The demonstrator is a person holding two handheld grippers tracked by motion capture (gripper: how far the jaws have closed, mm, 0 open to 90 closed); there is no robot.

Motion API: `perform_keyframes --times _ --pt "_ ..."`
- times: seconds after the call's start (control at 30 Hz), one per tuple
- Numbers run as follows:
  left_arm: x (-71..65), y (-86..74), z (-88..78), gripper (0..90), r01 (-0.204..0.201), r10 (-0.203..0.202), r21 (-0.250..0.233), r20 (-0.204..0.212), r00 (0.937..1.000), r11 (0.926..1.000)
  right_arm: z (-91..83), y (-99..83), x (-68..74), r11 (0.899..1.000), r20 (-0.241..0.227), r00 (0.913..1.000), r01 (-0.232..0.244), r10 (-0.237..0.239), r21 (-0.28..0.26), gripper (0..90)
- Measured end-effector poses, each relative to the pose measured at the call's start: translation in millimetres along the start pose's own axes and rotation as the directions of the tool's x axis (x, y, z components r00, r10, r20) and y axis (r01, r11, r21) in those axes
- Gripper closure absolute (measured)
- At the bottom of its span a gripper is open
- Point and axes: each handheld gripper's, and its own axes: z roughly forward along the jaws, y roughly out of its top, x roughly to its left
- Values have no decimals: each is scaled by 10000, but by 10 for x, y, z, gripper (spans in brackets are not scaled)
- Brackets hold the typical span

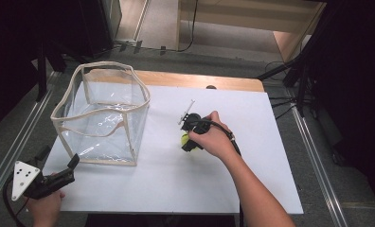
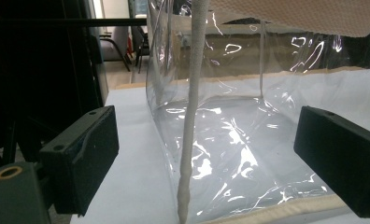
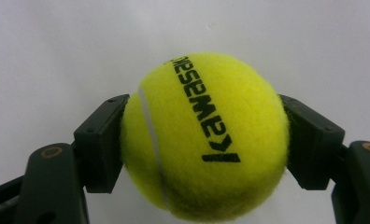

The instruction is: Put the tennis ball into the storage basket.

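From the high view, the right gripper (image 1: 188, 143) is sitting near the middle of the white table (image 1: 252, 189), the person's right hand (image 1: 214, 139) wrapped over it, and a yellow tennis ball (image 1: 185, 140) is peeking out at its left end. The clear bag (image 1: 102, 113), a soft open-topped box with cream trim, is standing upright on the far left part of the table. The left gripper (image 1: 67, 171) is lying at the near left corner, just beside the bag's near edge, its jaws pointing toward the bag. Bare table is stretching between ball and bag, and to the right.

In the left gripper view, the left gripper (image 2: 206, 158) is holding its jaws wide apart, gripping nothing; the bag's near corner seam (image 2: 192, 116) is rising between them, possibly untouched.

In the right gripper view, the right gripper (image 3: 204, 144) is clamping the tennis ball (image 3: 204, 137) on both sides. The ball's black lettering is running diagonally, from upper left to lower right, its white seam curving down the left.
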Motion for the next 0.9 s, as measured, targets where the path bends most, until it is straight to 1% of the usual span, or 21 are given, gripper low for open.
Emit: perform_keyframes --times 0.03,0.07,0.2,0.27,0.5,0.9 --pt "-1 0 1 69 7 -7 -5 3 10000 10000 4 21 15 10000 -31 10000 -37 37 -53 237" --pt "0 0 0 69 0 0 2 2 10000 10000 6 40 24 10000 -17 10000 61 -61 -31 237" --pt "1 1 0 69 9 -9 4 5 10000 10000 19 118 68 9997 -50 9998 200 -201 -136 237" --pt "0 1 0 69 9 -9 -2 0 10000 10000 24 157 91 9996 -70 9996 289 -289 -73 237" --pt "0 1 1 69 10 -10 1 -5 10000 10000 43 281 166 9987 -148 9987 496 -498 -110 237" --pt "2 2 2 69 7 -7 9 -3 10000 10000 60 454 271 9947 -255 9948 979 -987 -298 237"
